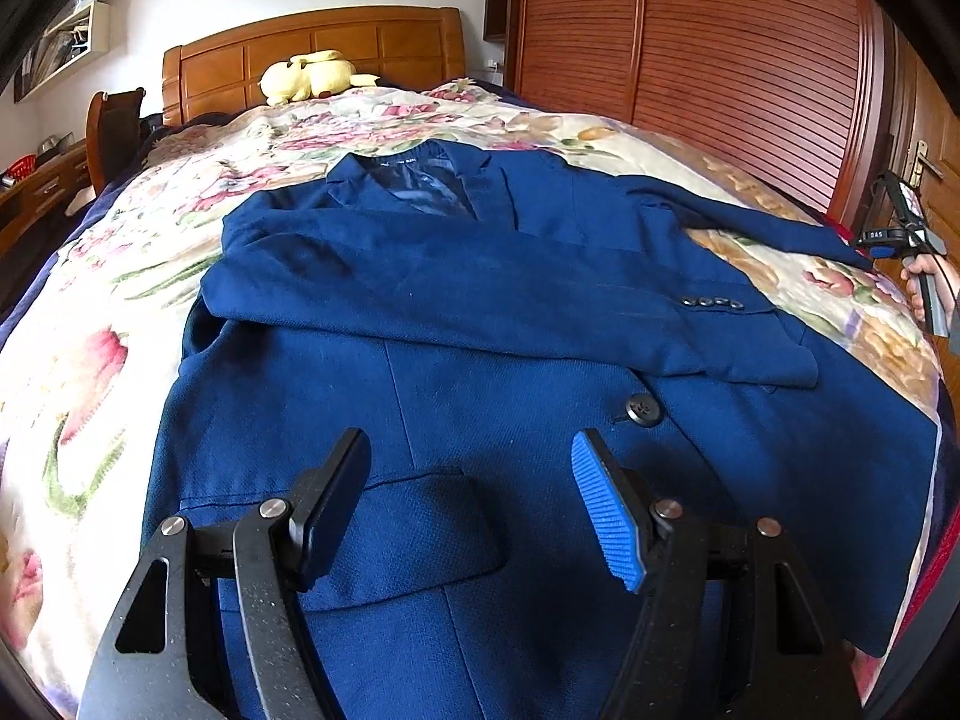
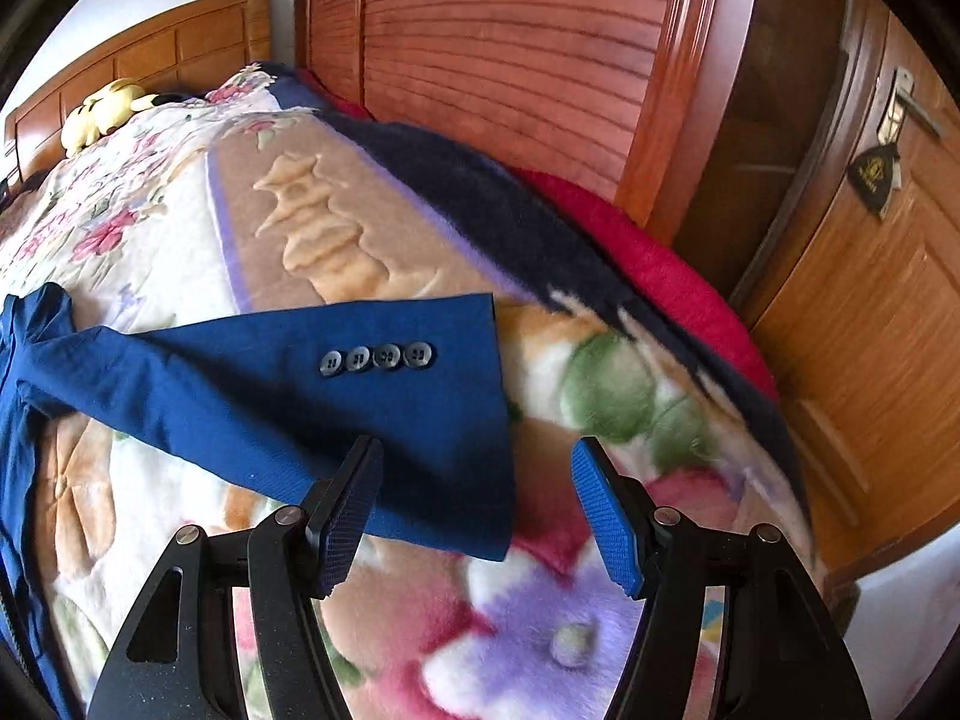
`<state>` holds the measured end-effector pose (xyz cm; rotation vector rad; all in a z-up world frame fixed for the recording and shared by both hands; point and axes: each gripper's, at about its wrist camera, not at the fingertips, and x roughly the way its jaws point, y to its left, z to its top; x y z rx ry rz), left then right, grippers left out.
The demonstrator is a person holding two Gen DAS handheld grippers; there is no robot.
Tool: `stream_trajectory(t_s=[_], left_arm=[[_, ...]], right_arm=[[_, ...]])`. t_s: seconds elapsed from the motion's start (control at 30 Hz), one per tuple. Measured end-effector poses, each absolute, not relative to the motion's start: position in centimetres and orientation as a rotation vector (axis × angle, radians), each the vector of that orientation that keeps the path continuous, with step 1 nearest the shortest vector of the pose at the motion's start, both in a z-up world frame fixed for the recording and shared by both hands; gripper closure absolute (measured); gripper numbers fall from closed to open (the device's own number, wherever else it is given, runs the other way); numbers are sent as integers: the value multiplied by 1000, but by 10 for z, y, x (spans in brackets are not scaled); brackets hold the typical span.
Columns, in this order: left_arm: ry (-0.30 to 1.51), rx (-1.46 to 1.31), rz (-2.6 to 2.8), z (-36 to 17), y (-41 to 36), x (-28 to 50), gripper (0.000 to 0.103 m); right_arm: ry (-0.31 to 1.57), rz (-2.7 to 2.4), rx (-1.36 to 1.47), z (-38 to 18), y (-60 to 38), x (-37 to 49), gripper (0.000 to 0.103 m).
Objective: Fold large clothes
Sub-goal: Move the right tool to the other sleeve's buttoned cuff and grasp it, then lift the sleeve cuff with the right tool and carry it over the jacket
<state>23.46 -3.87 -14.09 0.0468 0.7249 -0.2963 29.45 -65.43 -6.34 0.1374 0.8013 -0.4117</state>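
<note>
The dark blue woven suit jacket [image 1: 480,312] lay front-up on the flower-patterned plush blanket [image 1: 90,312] covering the bed, collar toward the carved wooden headboard [image 1: 312,54] and hem toward the left wrist camera. One sleeve was already laid across the chest, its cuff with four dark buttons resting near the jacket's right-hand edge in that view. The other sleeve [image 2: 288,408] stretched outward toward the slatted wooden wardrobe [image 2: 510,60] side of the bed.

That outstretched sleeve is the governing relation. In the right wrist view its long axis ran from the jacket body at the left edge of the frame across to the cuff, which ended squarely just ahead of the right gripper [image 2: 474,516]. The cuff's lower corner lay between the fingers' line and slightly left of centre, close to the dark left pad. The right gripper's fingers stood wide apart, holding nothing. It was plainly the nearer tool to this sleeve.

The left gripper [image 1: 468,504] hovered over the jacket's lower front near a flap pocket [image 1: 420,534], fingers likewise spread wide and empty.

Judgement: the next move probably calls for the right gripper to take the cuff and carry it across the chest.

No containers were involved. A yellow plush toy [image 1: 306,81] lay by the headboard, well apart from the jacket.
</note>
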Motion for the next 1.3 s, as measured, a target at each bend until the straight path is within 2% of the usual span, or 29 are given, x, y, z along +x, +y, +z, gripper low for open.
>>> stream_trajectory(t_s=[0.2, 0.37, 0.53, 0.57, 0.6, 0.63, 0.67, 0.7, 0.77, 0.87, 1.3], left_arm=[[735, 47, -297, -142, -39, 237, 33], [740, 38, -297, -143, -37, 237, 33], [743, 35, -294, -144, -37, 238, 33], [744, 36, -294, -144, -37, 238, 33], [746, 38, -294, -144, -37, 238, 33], [748, 39, -294, -144, -36, 239, 33], [748, 39, -295, -144, -36, 238, 33], [748, 38, -295, -144, -36, 238, 33], [746, 36, -296, -143, -36, 239, 33], [744, 36, -297, -143, -36, 238, 33], [677, -14, -306, -122, -23, 228, 33]], right_arm=[[832, -419, 138, -97, -658, 307, 36], [767, -407, 176, -106, -664, 299, 35], [780, -444, 96, -104, -648, 301, 36], [784, -449, 72, -104, -644, 302, 41], [789, -443, 50, -103, -639, 303, 53], [796, -426, 29, -102, -633, 305, 57], [809, -419, -1, -102, -627, 307, 67], [820, -400, -23, -101, -622, 308, 83], [840, -342, -46, -96, -611, 309, 91], [818, -291, -51, -76, -598, 303, 95], [556, -197, -192, 72, -472, 267, 95]])
